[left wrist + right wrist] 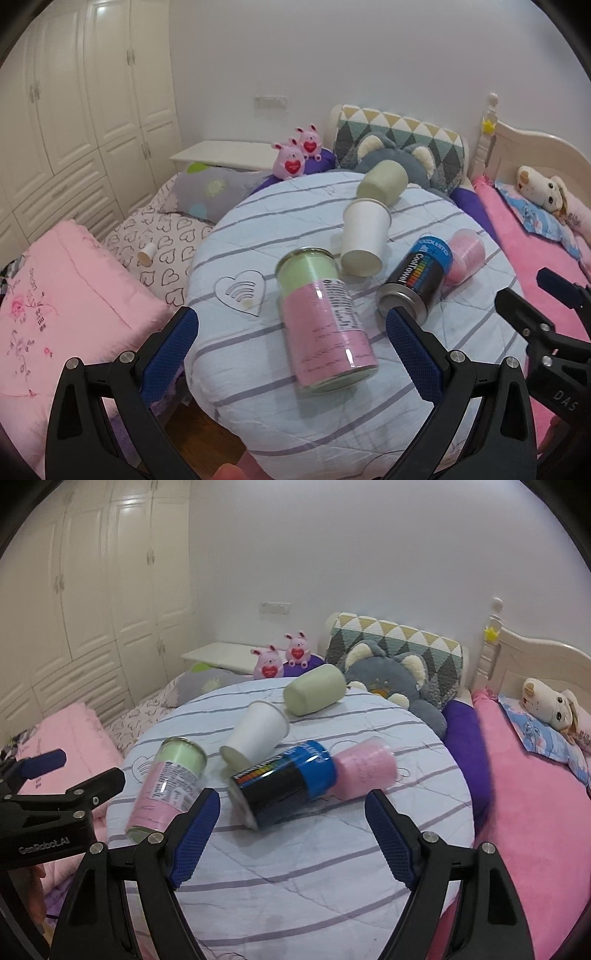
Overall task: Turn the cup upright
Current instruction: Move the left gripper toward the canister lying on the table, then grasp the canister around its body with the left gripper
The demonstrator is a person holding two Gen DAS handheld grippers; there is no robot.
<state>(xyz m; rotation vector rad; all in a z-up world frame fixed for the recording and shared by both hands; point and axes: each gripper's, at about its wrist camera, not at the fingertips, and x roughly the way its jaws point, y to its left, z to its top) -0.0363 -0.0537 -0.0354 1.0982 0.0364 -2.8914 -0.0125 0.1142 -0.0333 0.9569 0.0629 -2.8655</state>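
Note:
Several cups and cans lie on their sides on a round table with a striped blue-white cloth (424, 373) (332, 878). A white paper cup (364, 238) (256, 733) lies in the middle. A pale green cup (382, 182) (316, 694) lies behind it. A clear pink-and-green jar (325, 317) (166, 784), a black-and-blue can (415, 282) (282, 782) and a pink cup (465, 254) (365, 768) also lie there. My left gripper (291, 332) is open around the jar's near end. My right gripper (291, 812) is open in front of the black can.
A bed with pink blankets (535, 812), pillows (399, 140) and plush toys (295, 155) surrounds the table. White wardrobes (92, 92) stand at the left. The right gripper shows at the right edge of the left wrist view (546, 332).

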